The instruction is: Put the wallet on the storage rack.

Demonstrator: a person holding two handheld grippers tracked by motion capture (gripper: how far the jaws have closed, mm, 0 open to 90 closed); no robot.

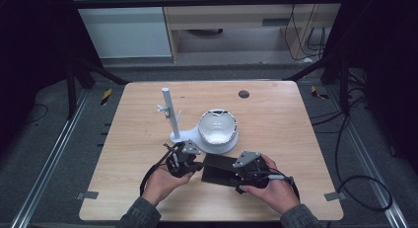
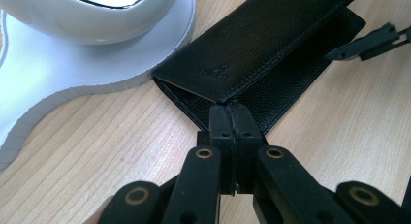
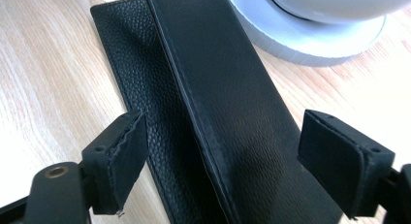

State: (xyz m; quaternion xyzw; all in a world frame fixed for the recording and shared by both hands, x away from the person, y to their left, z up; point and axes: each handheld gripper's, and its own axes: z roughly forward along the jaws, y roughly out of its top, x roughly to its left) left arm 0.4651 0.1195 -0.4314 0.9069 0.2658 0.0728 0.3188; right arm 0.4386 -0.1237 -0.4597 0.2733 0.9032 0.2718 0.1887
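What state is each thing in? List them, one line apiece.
Black wallet: flat on the table, top flap partly raised.
Left gripper: shut, jaw tips at the wallet's near edge.
Right gripper: open, jaws either side of the wallet, pads not touching.
White bowl: upright on the white stand's base.
White stand: upright, post vertical.
Table: bears everything.

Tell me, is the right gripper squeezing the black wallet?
Apart. In the right gripper view, the right gripper has its pads standing wide either side of the black wallet.
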